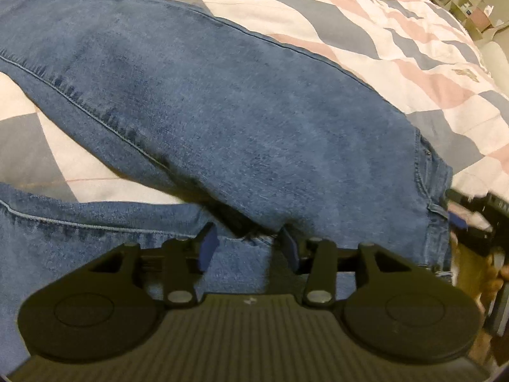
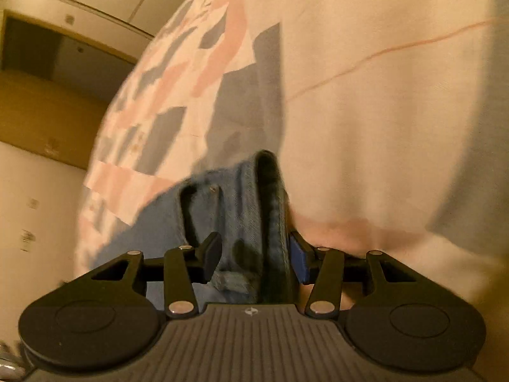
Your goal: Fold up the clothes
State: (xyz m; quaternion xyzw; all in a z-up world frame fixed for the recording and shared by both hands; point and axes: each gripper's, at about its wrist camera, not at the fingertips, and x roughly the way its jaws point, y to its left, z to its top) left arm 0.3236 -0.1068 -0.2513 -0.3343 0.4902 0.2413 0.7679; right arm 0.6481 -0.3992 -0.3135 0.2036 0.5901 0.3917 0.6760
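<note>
Jeans spread on quilt, right hand-held gripper clamping waistband edge, left hand-held gripper gaping at crotch

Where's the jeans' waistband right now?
In the right wrist view the waistband of the jeans sits bunched between the right gripper jaws, over the patchwork quilt.

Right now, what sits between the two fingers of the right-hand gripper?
In the right wrist view, a bunched edge of the blue jeans fills the gap of the right gripper, its fingers standing on either side of it.
</note>
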